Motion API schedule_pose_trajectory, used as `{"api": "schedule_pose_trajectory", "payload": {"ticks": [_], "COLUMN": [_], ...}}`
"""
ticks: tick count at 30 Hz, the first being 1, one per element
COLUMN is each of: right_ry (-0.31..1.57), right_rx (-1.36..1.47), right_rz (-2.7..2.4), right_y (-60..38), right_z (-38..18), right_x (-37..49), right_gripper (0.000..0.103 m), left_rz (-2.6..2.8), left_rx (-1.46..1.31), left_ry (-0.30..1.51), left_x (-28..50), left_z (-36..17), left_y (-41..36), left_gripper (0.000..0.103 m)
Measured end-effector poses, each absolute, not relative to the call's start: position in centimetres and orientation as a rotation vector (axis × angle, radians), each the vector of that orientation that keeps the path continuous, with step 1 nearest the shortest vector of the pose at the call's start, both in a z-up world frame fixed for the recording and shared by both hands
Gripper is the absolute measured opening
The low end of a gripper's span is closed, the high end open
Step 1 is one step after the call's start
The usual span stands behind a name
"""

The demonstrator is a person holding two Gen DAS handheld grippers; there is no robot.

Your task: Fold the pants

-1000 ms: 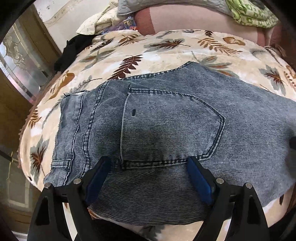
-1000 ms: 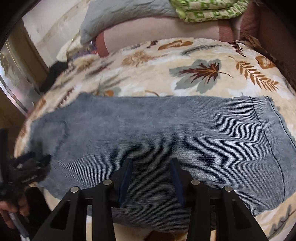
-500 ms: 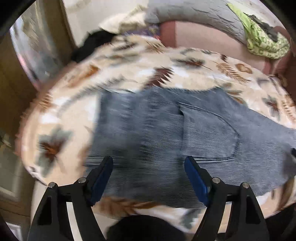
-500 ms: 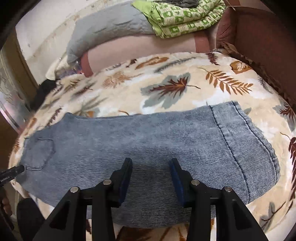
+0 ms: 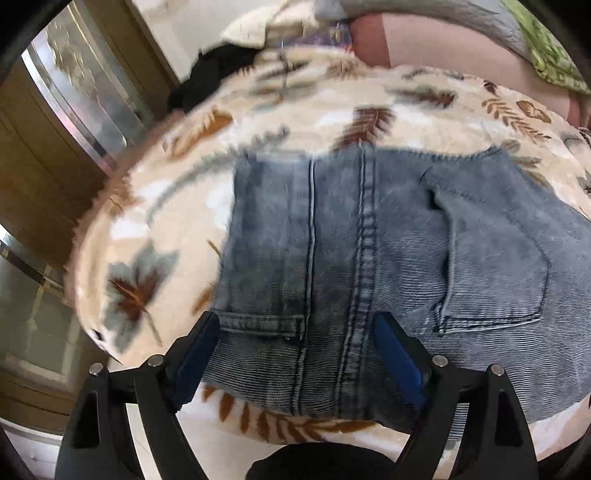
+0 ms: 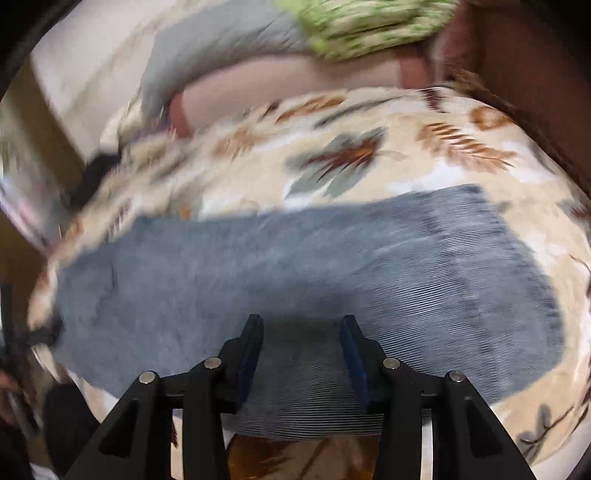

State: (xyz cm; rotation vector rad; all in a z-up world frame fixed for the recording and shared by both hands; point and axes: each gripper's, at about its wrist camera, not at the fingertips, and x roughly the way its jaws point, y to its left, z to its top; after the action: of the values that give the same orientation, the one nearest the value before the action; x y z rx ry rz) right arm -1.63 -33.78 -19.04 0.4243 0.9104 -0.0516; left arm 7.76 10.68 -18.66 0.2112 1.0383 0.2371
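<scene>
Blue-grey denim pants (image 5: pixel 369 258) lie flat on a leaf-print blanket (image 5: pixel 295 110), folded lengthwise. The left wrist view shows the waistband end, with a back pocket (image 5: pixel 495 266) and belt loop (image 5: pixel 258 321). My left gripper (image 5: pixel 295 343) is open, its blue pads straddling the waistband's near edge, holding nothing. The right wrist view shows the leg (image 6: pixel 332 266) running to the hem (image 6: pixel 517 251) at right. My right gripper (image 6: pixel 301 347) is open over the leg's near edge, empty.
The blanket (image 6: pixel 369 147) covers a bed. A pink bolster (image 6: pixel 277 88), grey quilt (image 6: pixel 221 40) and green patterned bedding (image 6: pixel 369 26) lie at the back. A black garment (image 5: pixel 218 74) sits at the far left corner. A wooden glass-panelled door (image 5: pixel 74 110) stands left.
Both grippers pulled back from the pants. The left has shifted left, from the back pocket to the waistband end. The right has come back down toward the leg's near edge. Both stay open.
</scene>
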Motion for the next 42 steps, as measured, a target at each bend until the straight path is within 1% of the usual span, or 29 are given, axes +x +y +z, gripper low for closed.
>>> {"api": "schedule_pose_trajectory", "payload": {"ticks": [6,7,11,13,15,18,25,26,28,30,33,38,39,40,41,42], "right_ry": [0.706,0.667,0.611,0.619,0.654,0.701,0.826,0.829,0.824,0.821,0.82,0.795,0.783,0.776,0.782,0.787], "right_rx": [0.806,0.862,1.017,1.056,1.086,1.131,1.157,1.153,1.158,1.163,1.154,1.187,1.202,1.208,1.204,1.201], "right_rz": [-0.09,-0.094,-0.128,-0.129,-0.121,-0.094,-0.078,-0.078,-0.077,-0.086,-0.093,-0.075,-0.073,-0.076,-0.085,-0.091], "right_y": [-43.1,-44.6,-48.0,-48.8,-49.0,-48.9,-48.1,-47.9,-47.7,-47.5,-47.3,-47.6,-47.8,-47.9,-47.9,-47.9], "right_z": [-18.1,-18.2,-19.3,-19.9,-20.7,-21.7,-23.8,-23.9,-23.9,-24.0,-24.0,-24.3,-24.4,-24.5,-24.6,-24.7], "right_x": [-6.9,-8.1,-10.7,-11.3,-11.2,-10.8,-8.9,-8.5,-8.0,-7.4,-6.5,-5.8,-5.7,-5.7,-5.5,-5.4], "right_gripper": [0.047,0.047,0.047,0.048,0.052,0.052,0.054,0.055,0.061,0.063,0.064,0.064,0.061,0.05,0.041,0.035], "left_rz": [0.073,0.039,-0.117,-0.172,-0.215,-0.243,-0.263,-0.267,-0.28,-0.278,-0.272,-0.242,-0.241,-0.247,-0.248,-0.245], "left_rx": [0.221,0.225,0.246,0.264,0.293,0.325,0.319,0.318,0.321,0.324,0.307,0.303,0.308,0.305,0.296,0.296], "left_ry": [0.935,0.927,0.932,0.949,0.96,0.981,1.063,1.068,1.076,1.084,1.102,1.125,1.14,1.143,1.128,1.128], "left_x": [5.7,5.4,4.6,4.5,4.1,3.8,5.1,5.2,5.3,5.8,6.8,8.2,8.6,8.8,8.9,9.0], "left_z": [-14.1,-13.7,-13.2,-13.7,-14.2,-15.2,-17.7,-17.9,-18.3,-18.7,-19.4,-21.0,-21.6,-22.0,-22.2,-22.2], "left_y": [4.9,3.6,-1.9,-4.4,-6.6,-8.7,-10.3,-10.7,-11.4,-12.0,-12.6,-12.8,-12.8,-12.8,-12.7,-12.7], "left_gripper": [0.087,0.087,0.087,0.087,0.087,0.087,0.087,0.087,0.087,0.087,0.087,0.087,0.087,0.088,0.091,0.092]}}
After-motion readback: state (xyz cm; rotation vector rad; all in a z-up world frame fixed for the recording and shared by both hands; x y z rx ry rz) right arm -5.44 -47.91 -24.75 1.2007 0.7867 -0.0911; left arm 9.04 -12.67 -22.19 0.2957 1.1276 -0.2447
